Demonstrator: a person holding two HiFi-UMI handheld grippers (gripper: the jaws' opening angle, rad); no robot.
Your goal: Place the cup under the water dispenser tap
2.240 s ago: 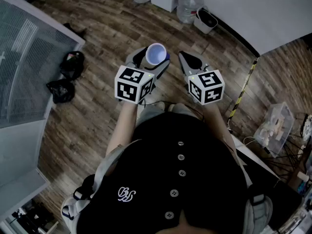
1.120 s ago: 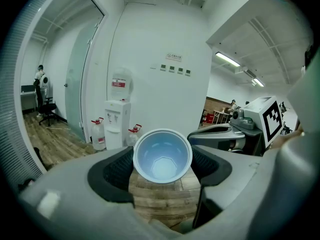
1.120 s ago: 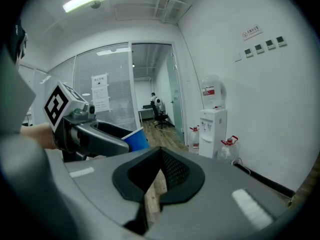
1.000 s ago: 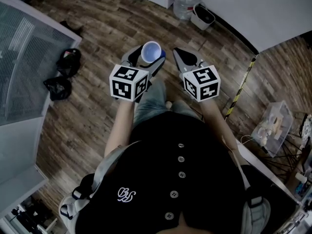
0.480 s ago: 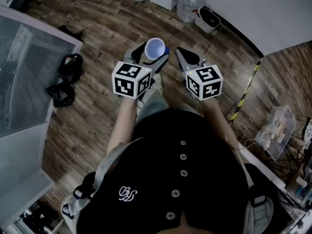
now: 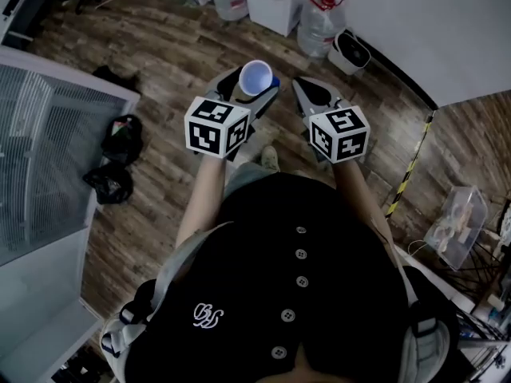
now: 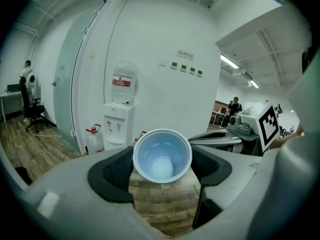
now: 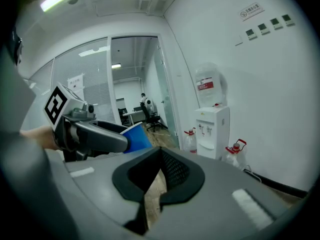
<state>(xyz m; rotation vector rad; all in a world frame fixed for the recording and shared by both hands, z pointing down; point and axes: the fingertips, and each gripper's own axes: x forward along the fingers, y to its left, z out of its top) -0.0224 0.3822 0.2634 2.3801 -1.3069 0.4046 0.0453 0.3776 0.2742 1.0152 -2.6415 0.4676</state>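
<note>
Grip: my left claw [image 6: 249,92] is closed on the cup [image 7: 162,155], one dark pad on each side of its wall, the jaws standing wide because the cup fills them.
Cup: blue outside, pale inside, empty, mouth up, carried above the wooden floor [image 6: 160,174] at my 12 o'clock; not yet under any tap.
Right claw: my right claw [image 8: 157,176] rides at 3 o'clock of the cup, jaws pinched narrow with nothing between them.
Floor ahead: a spare water bottle [image 6: 319,24] and a small bin [image 6: 351,53] stand at 1 o'clock, near the machine's base.
Dispenser: the white water dispenser [image 7: 118,126] stands against the wall at 11 o'clock of the cup in the left gripper view, well apart from it, its taps too small to tell apart.
Risk, squeeze: the cup looks thin; I judge that pressing harder could buckle it, and easing off could let it slip.
Risk, approach: my wide jaws may knock the housing, or the rim may catch a tap, if I come in high or off-centre.
Risk, release: set down tilted, a light empty cup could tip as the pads open.
</note>
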